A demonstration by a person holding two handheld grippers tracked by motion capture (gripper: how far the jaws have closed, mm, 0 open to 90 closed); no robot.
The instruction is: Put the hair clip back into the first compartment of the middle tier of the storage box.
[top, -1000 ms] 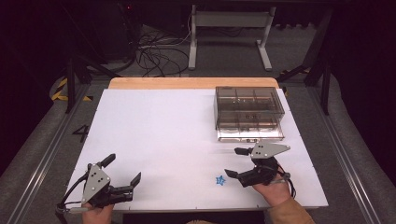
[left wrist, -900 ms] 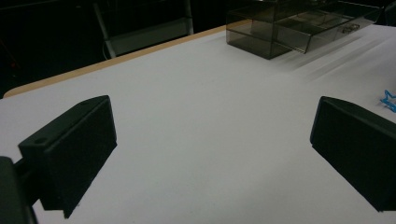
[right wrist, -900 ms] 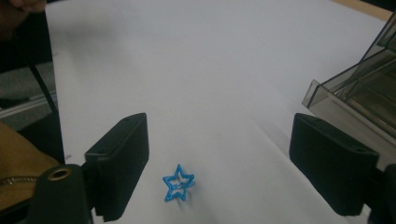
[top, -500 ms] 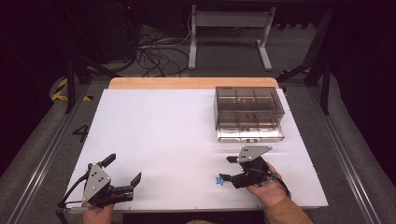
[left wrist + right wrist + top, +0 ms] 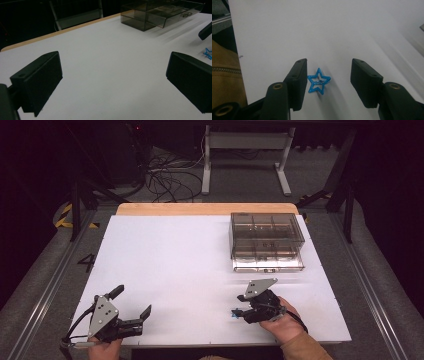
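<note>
Since a second ago, the right tool (image 5: 240,312) has moved left and down toward the blue star (image 5: 318,84), and its jaws have just been closing with the star between them. The left tool (image 5: 132,307) has kept its place.

At the near left corner of the white surface (image 5: 175,260), the left tool rests in a hand, jaws wide apart with nothing between them.

Toward the near right, the right tool sits low over the surface. Its jaws are partly apart and straddle the small blue star-shaped clip, which lies flat on the surface. The star sits just beside one jaw, well clear of the other; neither pad presses it.

Farther back on the right stands a smoky clear compartment box (image 5: 266,241).
</note>
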